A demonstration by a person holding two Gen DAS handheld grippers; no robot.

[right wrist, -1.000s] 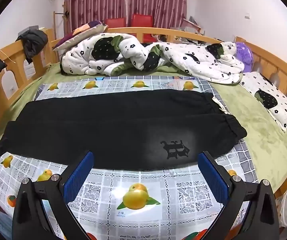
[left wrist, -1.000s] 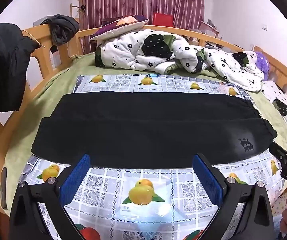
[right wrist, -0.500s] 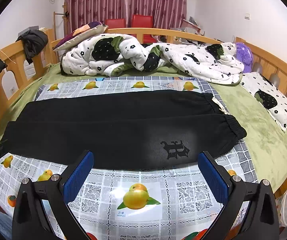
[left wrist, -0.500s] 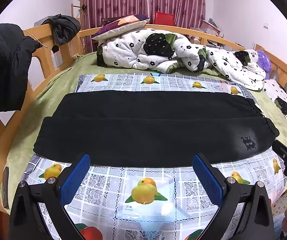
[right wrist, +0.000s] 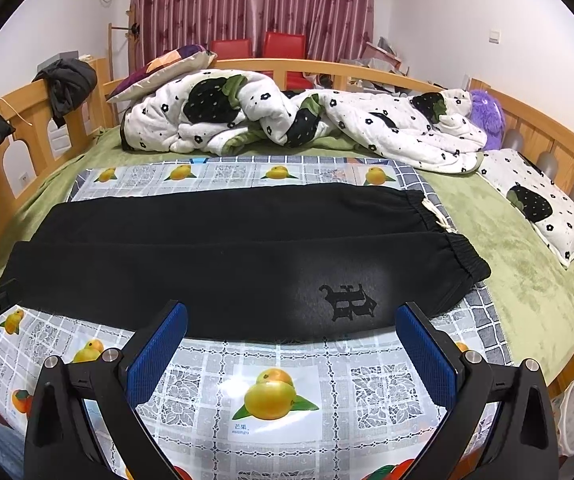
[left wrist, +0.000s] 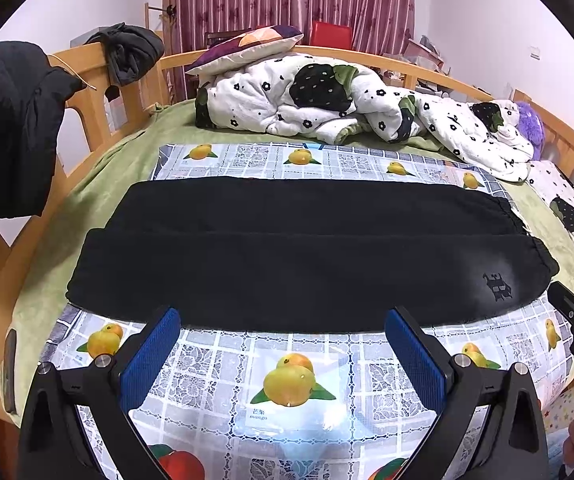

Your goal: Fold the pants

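Black pants (left wrist: 307, 256) lie flat across a fruit-print cloth (left wrist: 287, 380) on the bed, legs side by side, waistband at the right, cuffs at the left. A dark logo (right wrist: 347, 300) marks the near leg by the waistband (right wrist: 463, 256). The pants also show in the right wrist view (right wrist: 227, 256). My left gripper (left wrist: 283, 352) is open and empty, just short of the pants' near edge. My right gripper (right wrist: 291, 348) is open and empty, near the logo. Each gripper's tip shows at the other view's edge.
A crumpled white floral quilt (left wrist: 327, 100) and a pillow (left wrist: 247, 44) lie at the back of the bed. A small floral pillow (right wrist: 543, 200) lies at the right. Wooden rails (left wrist: 87, 92) with dark clothes (left wrist: 7, 120) hung on them bound the left side.
Both grippers have drifted very slightly; the view has shifted a little. The pants have not moved and both grippers stay open.
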